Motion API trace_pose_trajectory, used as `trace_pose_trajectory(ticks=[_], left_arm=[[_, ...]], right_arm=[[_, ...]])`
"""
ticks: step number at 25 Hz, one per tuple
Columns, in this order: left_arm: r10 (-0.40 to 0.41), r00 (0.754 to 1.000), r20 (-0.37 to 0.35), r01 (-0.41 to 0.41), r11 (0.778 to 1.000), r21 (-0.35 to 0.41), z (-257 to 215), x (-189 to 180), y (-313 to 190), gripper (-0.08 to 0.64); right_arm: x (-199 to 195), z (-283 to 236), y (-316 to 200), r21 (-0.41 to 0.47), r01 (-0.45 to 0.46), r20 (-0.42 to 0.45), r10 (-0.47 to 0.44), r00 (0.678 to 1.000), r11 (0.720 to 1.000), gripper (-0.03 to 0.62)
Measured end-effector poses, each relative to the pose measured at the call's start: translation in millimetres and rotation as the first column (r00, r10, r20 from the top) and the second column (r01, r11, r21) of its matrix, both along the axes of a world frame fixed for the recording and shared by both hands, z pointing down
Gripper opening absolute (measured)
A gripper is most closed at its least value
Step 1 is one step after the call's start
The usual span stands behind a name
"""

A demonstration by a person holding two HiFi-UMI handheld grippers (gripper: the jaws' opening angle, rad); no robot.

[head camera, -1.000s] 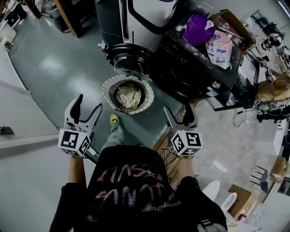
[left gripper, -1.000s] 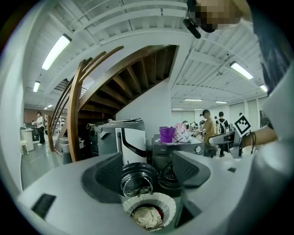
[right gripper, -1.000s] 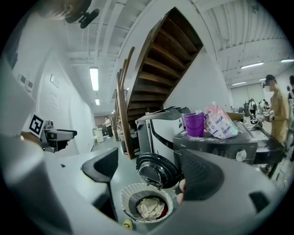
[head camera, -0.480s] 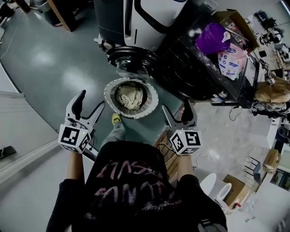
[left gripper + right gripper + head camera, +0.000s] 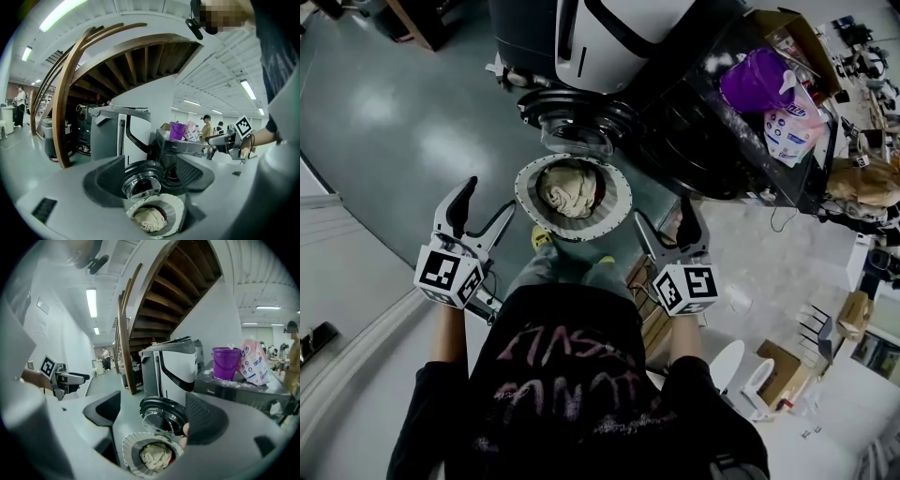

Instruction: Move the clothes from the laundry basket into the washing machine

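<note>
A round white laundry basket point(image 5: 524, 193) stands on the floor and holds cream clothes point(image 5: 569, 191). Just behind it the dark washing machine point(image 5: 705, 141) has its round door point(image 5: 577, 116) swung open. My left gripper point(image 5: 482, 212) hangs open and empty to the left of the basket, a little short of it. My right gripper point(image 5: 666, 223) is open and empty at the basket's right. In the left gripper view the basket point(image 5: 176, 207) and clothes point(image 5: 149, 219) lie low between the spread jaws. The right gripper view shows the basket point(image 5: 128, 446) likewise.
A purple bucket point(image 5: 758, 81) and a pink detergent bag point(image 5: 791, 132) sit on the washer's top. A tall white and black machine point(image 5: 609, 37) stands behind the door. A wooden rack point(image 5: 645, 302) is by my right leg. A wooden staircase point(image 5: 70, 93) rises at the left, with people far off.
Both grippers have moved forward towards the basket, which now sits nearer between them. Their jaws stay open and empty.
</note>
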State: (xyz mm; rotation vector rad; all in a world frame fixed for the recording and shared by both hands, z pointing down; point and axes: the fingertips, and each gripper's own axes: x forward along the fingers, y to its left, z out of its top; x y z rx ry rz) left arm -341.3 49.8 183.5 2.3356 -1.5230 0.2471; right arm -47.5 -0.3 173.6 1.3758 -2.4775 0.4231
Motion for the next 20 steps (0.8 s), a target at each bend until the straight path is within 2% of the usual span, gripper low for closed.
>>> trace_pose_trajectory(ticks=[6,10,14,17,20], left_arm=[[-0.006,1.000,0.016,0.007,1.000,-0.021,6.1,7.6,-7.2,0.344],[-0.013,1.000,0.020,0.014,0.999,-0.046,13.6,28.1,-10.1,0.344],[-0.019,0.999,0.046,0.023,0.997,-0.076,21.8,48.7,-5.5,0.344],[-0.021,0.996,0.087,0.029,0.995,-0.093,27.7,55.4,-6.6,0.344],[0.014,0.987,0.162,0.006,0.993,-0.122,37.1,59.9,-7.9,0.344]], right_arm=[[7.9,15.0,-9.2,-0.033,0.058,0.005,-0.058,0.998,0.998,0.434],[21.3,24.5,-20.3,-0.043,0.111,-0.007,-0.112,0.994,0.993,0.435],[32.3,35.5,-26.4,-0.081,0.169,0.026,-0.167,0.986,0.982,0.434],[33.8,44.4,-32.2,-0.093,0.224,0.007,-0.225,0.974,0.970,0.434],[32.4,56.8,-33.3,-0.111,0.276,-0.017,-0.280,0.960,0.955,0.434]])
